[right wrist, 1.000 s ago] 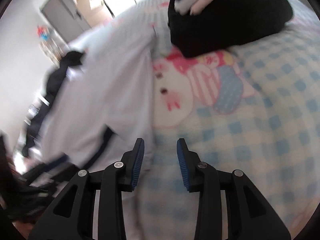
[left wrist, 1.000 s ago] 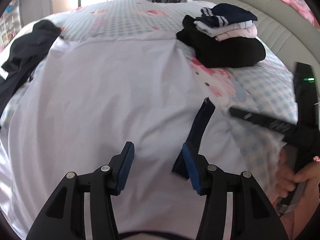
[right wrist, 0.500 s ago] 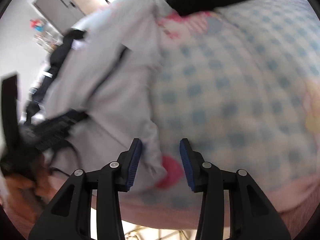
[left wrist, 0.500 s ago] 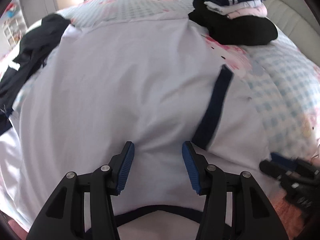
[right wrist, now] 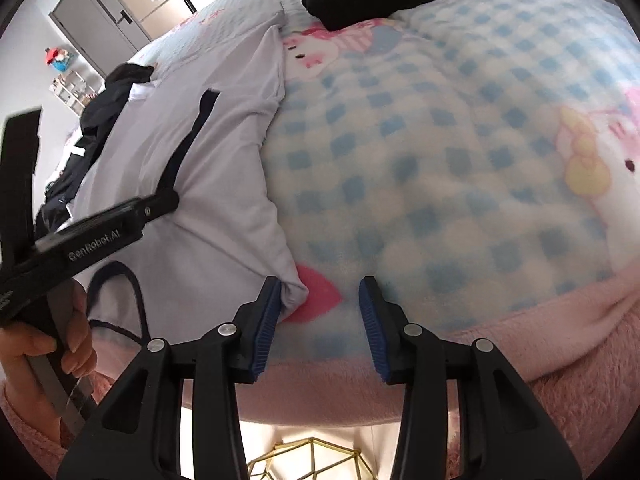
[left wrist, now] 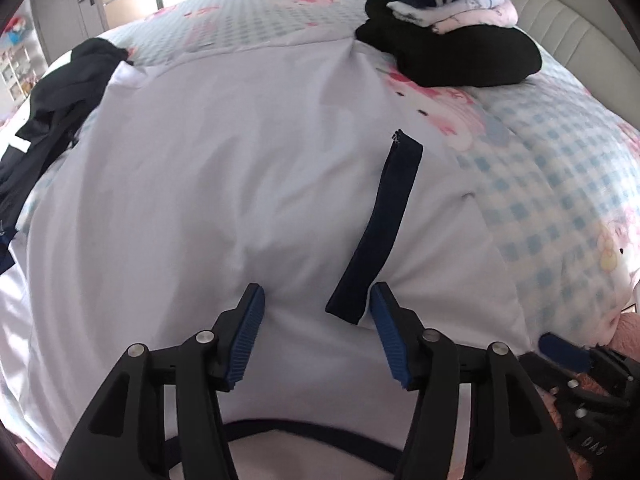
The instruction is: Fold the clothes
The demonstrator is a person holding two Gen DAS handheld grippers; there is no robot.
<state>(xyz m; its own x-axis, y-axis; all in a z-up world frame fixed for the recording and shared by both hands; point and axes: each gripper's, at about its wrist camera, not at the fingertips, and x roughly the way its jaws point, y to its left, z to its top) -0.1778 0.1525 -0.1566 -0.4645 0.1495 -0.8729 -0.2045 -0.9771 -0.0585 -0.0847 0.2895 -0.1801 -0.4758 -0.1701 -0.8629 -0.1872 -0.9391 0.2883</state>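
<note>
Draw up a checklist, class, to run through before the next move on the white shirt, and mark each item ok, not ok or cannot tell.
1. White shirt spread on the bed: ok, mostly flat, slight creases.
2. Left gripper open over the shirt near the navy strip: ok, its fingers have just been opening, nothing pinched.
3. Right gripper at the shirt's corner: ok, open, corner beside its left finger, not pinched.
4. Folded pile clear of the shirt: cannot tell, it sits right at the far corner.
5. Dark clothes off the shirt: not ok, they seem to overlap its far left edge.
</note>
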